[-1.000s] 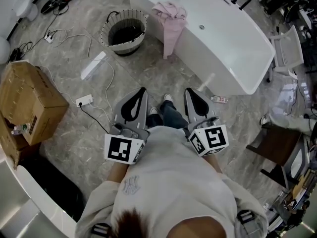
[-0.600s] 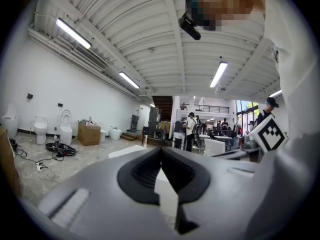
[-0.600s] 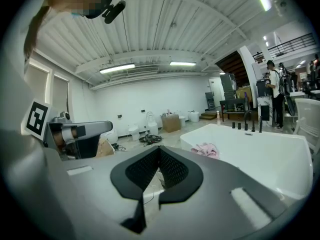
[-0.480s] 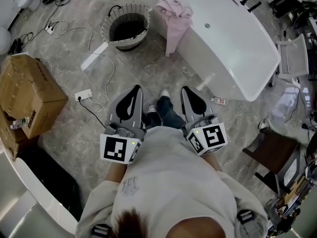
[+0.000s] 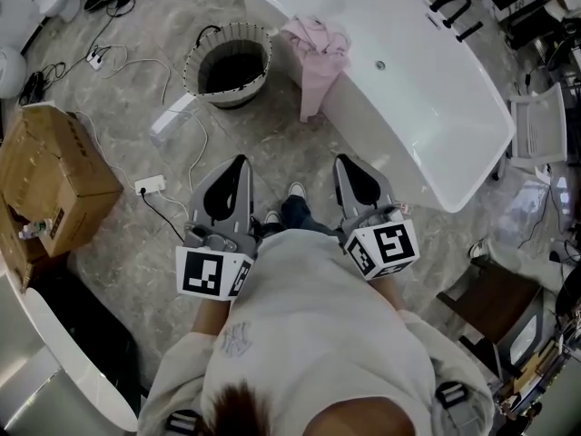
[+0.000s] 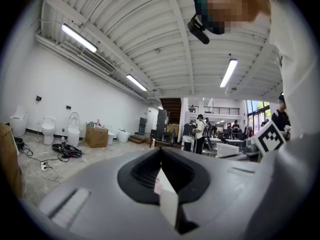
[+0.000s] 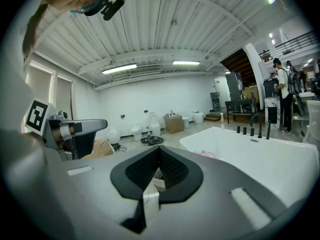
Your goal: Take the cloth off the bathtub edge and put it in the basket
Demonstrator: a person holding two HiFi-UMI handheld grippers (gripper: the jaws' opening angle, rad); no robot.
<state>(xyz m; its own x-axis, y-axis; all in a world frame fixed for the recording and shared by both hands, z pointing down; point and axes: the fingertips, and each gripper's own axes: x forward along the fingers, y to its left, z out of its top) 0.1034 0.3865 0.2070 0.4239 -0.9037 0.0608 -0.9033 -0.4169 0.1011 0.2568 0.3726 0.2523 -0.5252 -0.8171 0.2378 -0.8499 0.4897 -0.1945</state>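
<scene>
Nearest the person, the left hand-held gripper point(image 5: 239, 162) and right hand-held gripper point(image 5: 343, 161) are both closed and empty, jaws together, pointing ahead above the floor point(image 5: 272, 143). Farther on, the pink cloth point(image 5: 316, 48) hangs over the bathtub point(image 5: 368, 112) edge, well apart from both. The basket point(image 5: 193, 66) stands beside it on the floor.

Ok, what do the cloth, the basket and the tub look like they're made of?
Cloth: soft pink fabric, limp folds draped over the edge; weave unclear. Basket: apparently woven fibre or rope, ribbed light-and-dark rim, dark inside. Bathtub: glossy white, smooth moulded shell, probably acrylic or ceramic.
</scene>
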